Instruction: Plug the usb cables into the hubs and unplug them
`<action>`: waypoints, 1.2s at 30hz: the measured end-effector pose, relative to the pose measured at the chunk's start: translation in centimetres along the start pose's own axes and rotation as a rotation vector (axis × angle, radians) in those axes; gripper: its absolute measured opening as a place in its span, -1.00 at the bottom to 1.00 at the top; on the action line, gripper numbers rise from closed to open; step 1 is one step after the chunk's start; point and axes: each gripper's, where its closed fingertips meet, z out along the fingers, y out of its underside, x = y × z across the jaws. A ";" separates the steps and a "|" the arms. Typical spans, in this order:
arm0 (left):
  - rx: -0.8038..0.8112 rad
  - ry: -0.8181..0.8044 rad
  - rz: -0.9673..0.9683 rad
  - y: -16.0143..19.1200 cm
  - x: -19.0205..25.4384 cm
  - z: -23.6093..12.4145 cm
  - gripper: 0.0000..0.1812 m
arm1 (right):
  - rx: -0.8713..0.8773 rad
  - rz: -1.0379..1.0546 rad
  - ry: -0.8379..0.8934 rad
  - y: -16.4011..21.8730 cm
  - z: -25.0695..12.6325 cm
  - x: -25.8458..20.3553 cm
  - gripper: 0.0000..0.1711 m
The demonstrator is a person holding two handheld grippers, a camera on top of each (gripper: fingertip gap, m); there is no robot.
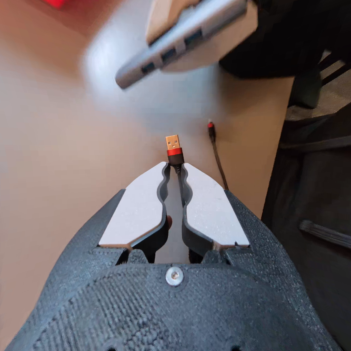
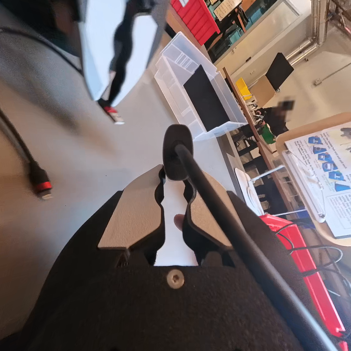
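Note:
My left gripper point(image 1: 175, 163) is shut on a black and red USB cable; its gold USB-A plug point(image 1: 172, 142) sticks out past the fingertips, above the table. The grey USB hub point(image 1: 171, 51) hangs blurred ahead and above it, its ports facing the plug, held by the other gripper. In the right wrist view my right gripper point(image 2: 173, 171) is shut on the dark end of the hub point(image 2: 177, 153), with its black cord point(image 2: 218, 214) running back over the right finger. The left gripper with the plug point(image 2: 115, 115) shows blurred at the upper left.
The cable's other end, a small red-collared plug point(image 1: 209, 125), lies on the table; it also shows in the right wrist view point(image 2: 44, 187). A clear plastic organiser box point(image 2: 190, 76) sits at the table's far edge. A black chair point(image 1: 313, 171) stands at the right. Red bins point(image 2: 195, 19) lie beyond.

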 end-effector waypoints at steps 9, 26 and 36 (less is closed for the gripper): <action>-0.047 0.188 0.044 -3.8 -0.5 0.7 -0.87 | -0.041 -0.156 0.009 0.3 0.8 -1.1 -0.80; -0.110 0.455 -0.015 -1.5 1.2 0.9 -0.87 | -0.014 -0.370 -0.013 -1.1 1.6 -3.6 -0.80; -0.154 0.501 0.003 -0.7 2.2 0.9 -0.88 | -0.007 -0.432 -0.037 -1.9 1.7 -4.9 -0.81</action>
